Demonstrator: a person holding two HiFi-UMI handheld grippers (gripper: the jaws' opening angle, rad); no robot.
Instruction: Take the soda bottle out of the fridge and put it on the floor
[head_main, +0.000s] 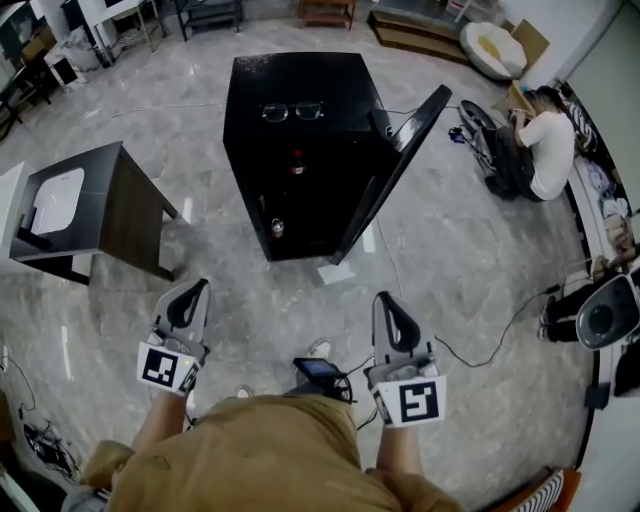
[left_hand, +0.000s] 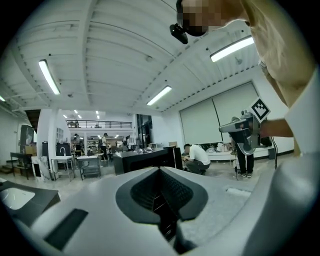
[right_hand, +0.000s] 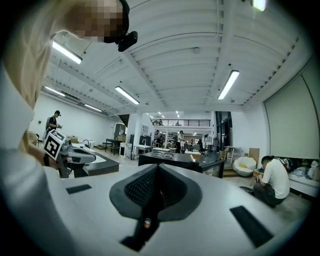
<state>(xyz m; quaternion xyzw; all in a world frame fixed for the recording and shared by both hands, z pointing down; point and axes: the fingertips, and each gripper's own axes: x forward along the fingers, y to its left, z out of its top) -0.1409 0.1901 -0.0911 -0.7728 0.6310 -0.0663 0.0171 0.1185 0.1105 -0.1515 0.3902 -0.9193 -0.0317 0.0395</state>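
A black fridge (head_main: 300, 150) stands on the floor ahead with its door (head_main: 400, 160) swung open to the right. Inside, on an upper shelf, a dark soda bottle (head_main: 296, 163) with a red cap stands upright. A smaller item (head_main: 277, 228) sits on a lower shelf. My left gripper (head_main: 196, 290) and right gripper (head_main: 386, 300) are held low near my body, well short of the fridge, both shut and empty. In the left gripper view the jaws (left_hand: 160, 171) meet, and in the right gripper view they (right_hand: 157, 167) meet too.
A pair of glasses (head_main: 292, 111) lies on the fridge top. A dark table (head_main: 100, 205) stands to the left. A person (head_main: 545, 145) sits on the floor at the right, beyond the door. A white sheet (head_main: 334, 272) and a cable (head_main: 500, 335) lie on the floor.
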